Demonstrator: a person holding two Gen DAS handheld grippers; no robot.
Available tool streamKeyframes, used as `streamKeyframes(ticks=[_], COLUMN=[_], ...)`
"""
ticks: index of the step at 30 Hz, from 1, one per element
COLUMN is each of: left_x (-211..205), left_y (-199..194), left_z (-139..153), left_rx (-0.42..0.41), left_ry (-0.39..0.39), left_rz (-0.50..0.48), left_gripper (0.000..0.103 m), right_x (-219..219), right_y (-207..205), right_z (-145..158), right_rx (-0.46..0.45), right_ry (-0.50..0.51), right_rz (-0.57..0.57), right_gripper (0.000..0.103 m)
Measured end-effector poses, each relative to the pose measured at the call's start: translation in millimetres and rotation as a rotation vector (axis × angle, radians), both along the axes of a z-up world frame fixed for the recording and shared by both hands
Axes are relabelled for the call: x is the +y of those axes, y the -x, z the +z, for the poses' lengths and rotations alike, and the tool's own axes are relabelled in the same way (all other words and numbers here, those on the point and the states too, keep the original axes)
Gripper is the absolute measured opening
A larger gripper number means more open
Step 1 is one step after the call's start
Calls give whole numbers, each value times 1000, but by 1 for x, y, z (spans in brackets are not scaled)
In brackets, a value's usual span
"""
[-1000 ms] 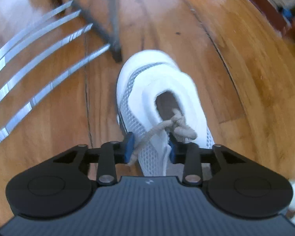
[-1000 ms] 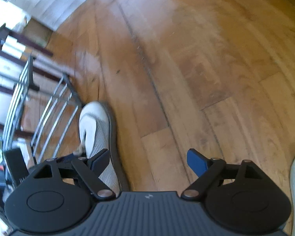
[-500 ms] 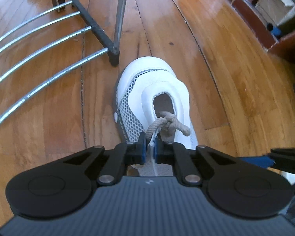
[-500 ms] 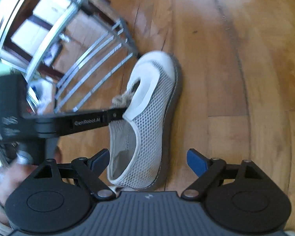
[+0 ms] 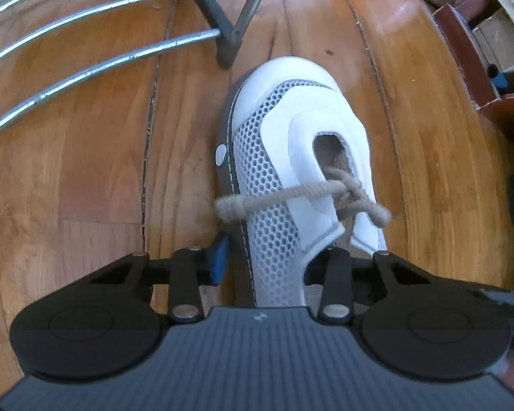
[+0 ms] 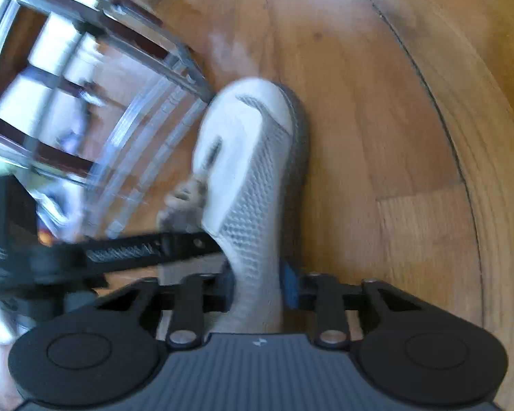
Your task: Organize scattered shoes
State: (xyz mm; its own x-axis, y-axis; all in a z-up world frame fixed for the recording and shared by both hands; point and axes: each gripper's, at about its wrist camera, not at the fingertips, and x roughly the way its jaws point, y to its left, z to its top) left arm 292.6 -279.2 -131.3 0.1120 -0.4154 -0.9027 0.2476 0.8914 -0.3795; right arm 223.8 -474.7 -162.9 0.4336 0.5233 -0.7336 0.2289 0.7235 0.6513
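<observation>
**One mesh shoe on the wood floor, both grippers at its heel end**

The white mesh shoe lies on the floor, its toe just beside the dark foot of a metal shoe rack. A beige lace is knotted over the tongue, one end hanging past the side. My left gripper straddles the near side wall; its fingers are parting, the blue pad just off the sole edge, so nothing is gripped there. My right gripper has its fingers closing, pressed on the mesh wall at the heel end.

The floor is glossy orange-brown boards with dark seams. The rack's chrome bars run to the left. At the far right stands a reddish wooden box with cartons in it.

In the right wrist view the left gripper's black arm carries pale lettering, too blurred for me to read. Each gripper body bears a small white mark.
</observation>
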Motion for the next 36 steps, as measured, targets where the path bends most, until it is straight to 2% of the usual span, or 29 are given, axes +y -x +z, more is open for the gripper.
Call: streamKeyframes(ticks=[3, 8, 9, 12, 14, 17, 21, 23, 24, 25, 26, 28, 29, 31, 34, 36], left_x=[4, 31, 39, 79, 105, 148, 190, 214, 224, 235, 250, 282, 297, 313, 335, 341], left_y=[10, 37, 43, 73, 91, 125, 169, 189, 195, 202, 212, 235, 249, 266, 287, 294], left_z=[15, 64, 74, 112, 133, 155, 155, 134, 129, 124, 119, 111, 111, 115, 114, 111], left_rx=[-14, -59, -70, -135, -171, -200, -208, -146, -123, -87, -36, 41, 34, -6, -38, -24], left_ry=[-8, -48, -59, -160, -226, -279, -318, -350, -353, -319, -255, -123, -82, -97, -143, -128], left_rz=[-7, -26, -29, -13, 6, 52, 59, 86, 105, 131, 167, 250, 291, 331, 380, 392], left_gripper=[37, 37, 37, 40, 40, 43, 49, 51, 51, 62, 64, 64, 64, 72, 75, 75], right_x=[2, 15, 24, 64, 100, 149, 224, 254, 267, 275, 277, 272, 268, 261, 269, 288], right_y=[3, 16, 20, 28, 34, 49, 83, 97, 104, 111, 116, 128, 133, 144, 157, 174], right_z=[13, 39, 51, 75, 85, 99, 112, 106, 101, 100, 105, 121, 131, 151, 162, 160], right_rx=[2, -26, -40, -86, -104, -106, -72, -21, 4, 12, 1, -73, -128, -245, -394, -483], right_ry=[-9, -60, -67, -78, -126, -168, -196, -190, -164, -122, -61, 57, 118, 250, 415, 533], right_rz=[20, 66, 102, 212, 283, 397, 610, 690, 720, 749, 776, 807, 821, 849, 944, 1074], right_gripper=[20, 21, 21, 21, 21, 21, 23, 31, 34, 39, 39, 44, 51, 62, 64, 64])
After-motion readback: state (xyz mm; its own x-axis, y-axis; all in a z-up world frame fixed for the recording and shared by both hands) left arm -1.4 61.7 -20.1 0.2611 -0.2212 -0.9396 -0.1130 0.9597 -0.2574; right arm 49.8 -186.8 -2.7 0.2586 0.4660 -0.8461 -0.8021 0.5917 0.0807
